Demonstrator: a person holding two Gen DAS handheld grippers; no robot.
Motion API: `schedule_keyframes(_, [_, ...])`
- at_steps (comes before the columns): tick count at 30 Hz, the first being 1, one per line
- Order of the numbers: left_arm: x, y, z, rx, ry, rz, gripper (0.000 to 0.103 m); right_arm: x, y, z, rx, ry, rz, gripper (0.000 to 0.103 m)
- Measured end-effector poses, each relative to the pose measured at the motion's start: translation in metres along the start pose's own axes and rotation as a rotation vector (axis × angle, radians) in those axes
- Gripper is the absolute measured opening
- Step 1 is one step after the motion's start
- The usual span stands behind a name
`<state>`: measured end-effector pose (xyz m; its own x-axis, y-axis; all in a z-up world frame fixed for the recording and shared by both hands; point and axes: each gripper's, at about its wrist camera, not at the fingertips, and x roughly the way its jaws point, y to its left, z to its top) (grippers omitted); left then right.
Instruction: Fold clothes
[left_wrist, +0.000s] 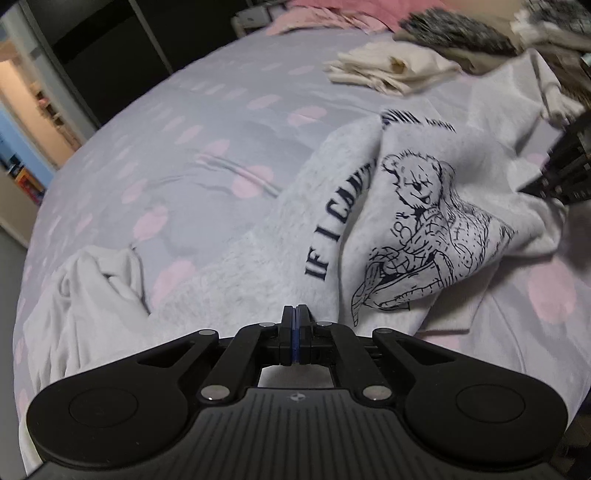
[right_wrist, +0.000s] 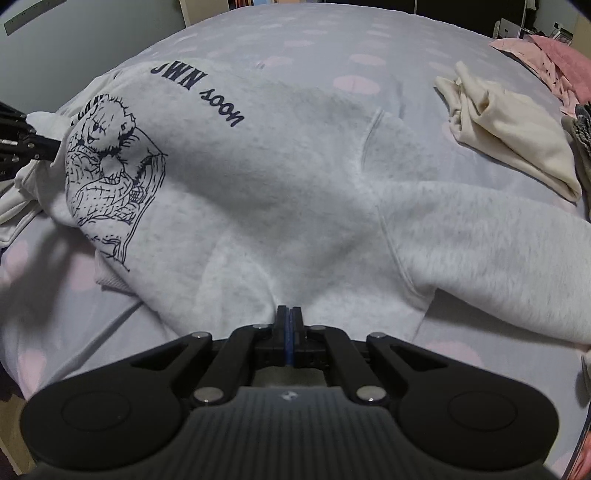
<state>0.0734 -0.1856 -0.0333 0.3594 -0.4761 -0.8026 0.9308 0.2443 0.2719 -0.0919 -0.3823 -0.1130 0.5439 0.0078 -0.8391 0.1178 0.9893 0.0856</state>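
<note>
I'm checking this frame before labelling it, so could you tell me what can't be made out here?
- Left wrist view: sweatshirt lettering, broken off by a fold.
- Both views: whether the shut left gripper and right gripper pinch fabric; the fingers hide it.
- Right wrist view: sleeve end, cut by the edge.
- Left wrist view: far clothes pile, blurred.

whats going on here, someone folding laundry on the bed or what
Yes. A person with a handheld gripper in each hand is working on a light grey sweatshirt with a teddy bear print, spread rumpled on a bedspread with pink dots. The left gripper and right gripper are both shut at the sweatshirt's near edge, apparently pinching the fabric. Nothing is folded over yet. A cream garment lies further back, and a white garment sits bunched to the side.
</note>
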Motion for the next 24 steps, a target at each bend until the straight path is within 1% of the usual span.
schedule_keyframes(2, [-0.009,0.008,0.0,-0.047,-0.031,0.006,0.0,-0.006,0.0,0.001,0.003,-0.013,-0.001,0.005])
schedule_keyframes(3, [-0.013,0.012,0.0,-0.067,-0.048,0.014,0.002,-0.01,0.0,0.002,0.003,-0.029,-0.001,0.006])
schedule_keyframes(4, [-0.017,0.017,0.0,-0.085,-0.062,0.033,0.006,-0.015,0.0,0.004,0.001,-0.05,-0.004,0.013])
schedule_keyframes(5, [-0.019,0.02,0.0,-0.1,-0.073,0.052,0.018,-0.021,-0.002,0.006,0.007,-0.084,-0.014,0.035])
schedule_keyframes(6, [-0.022,0.024,-0.001,-0.115,-0.088,0.067,0.036,-0.025,-0.004,0.01,0.02,-0.121,-0.021,0.049])
schedule_keyframes(7, [-0.024,0.028,-0.001,-0.129,-0.103,0.079,0.045,-0.028,-0.006,0.013,0.037,-0.157,-0.026,0.067])
schedule_keyframes(8, [-0.026,0.031,-0.002,-0.138,-0.115,0.065,0.053,-0.031,-0.009,0.016,0.052,-0.181,-0.022,0.07])
schedule_keyframes(9, [-0.027,0.032,-0.002,-0.147,-0.125,0.038,0.053,-0.033,-0.011,0.019,0.067,-0.198,-0.013,0.071])
schedule_keyframes(10, [-0.028,0.032,-0.002,-0.156,-0.134,0.009,0.054,-0.034,-0.013,0.021,0.082,-0.216,-0.005,0.079])
schedule_keyframes(11, [-0.029,0.03,-0.001,-0.153,-0.141,-0.021,0.057,-0.035,-0.014,0.023,0.095,-0.226,0.006,0.085])
schedule_keyframes(13, [-0.03,0.02,0.002,-0.107,-0.155,-0.064,0.057,-0.032,-0.01,0.025,0.09,-0.228,0.045,0.085])
schedule_keyframes(15, [-0.027,0.004,0.005,-0.028,-0.153,-0.094,0.057,-0.028,0.001,0.026,0.043,-0.216,0.07,0.086])
schedule_keyframes(17, [-0.018,-0.008,0.007,0.02,-0.129,-0.105,0.058,-0.021,0.011,0.024,-0.007,-0.2,0.077,0.086])
schedule_keyframes(19, [-0.007,-0.019,0.007,0.059,-0.1,-0.112,0.061,-0.008,0.018,0.026,-0.05,-0.173,0.072,0.086])
schedule_keyframes(21, [0.008,-0.028,0.008,0.093,-0.076,-0.082,0.065,0.004,0.021,0.029,-0.071,-0.156,0.055,0.086])
schedule_keyframes(24, [0.025,-0.035,0.01,0.096,-0.063,-0.032,0.068,0.018,0.021,0.034,-0.084,-0.14,0.023,0.091])
